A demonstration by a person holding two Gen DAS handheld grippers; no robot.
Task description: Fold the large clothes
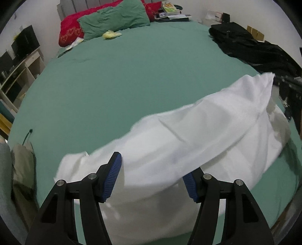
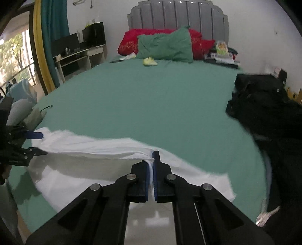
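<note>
A large white garment (image 1: 198, 135) lies on the green bed sheet (image 1: 113, 90), and one long fold of it is lifted off the bed. My left gripper (image 1: 156, 164) is open. The cloth runs between its blue pads (image 1: 113, 175) and drapes over the tip of the right-hand finger. In the right wrist view the left gripper (image 2: 37, 143) sits at the far left end of the raised fold. My right gripper (image 2: 153, 152) is shut on a pinched edge of the white garment (image 2: 105, 148). The rest of the garment hangs down and spreads over the sheet beneath.
A heap of black clothes (image 2: 264, 105) covers the bed's right side. A green pillow (image 2: 166, 47), red pillows (image 2: 130, 42) and a small yellow item (image 2: 150, 61) lie near the grey headboard (image 2: 179, 15). A shelf unit (image 2: 79, 56) stands to the left of the bed.
</note>
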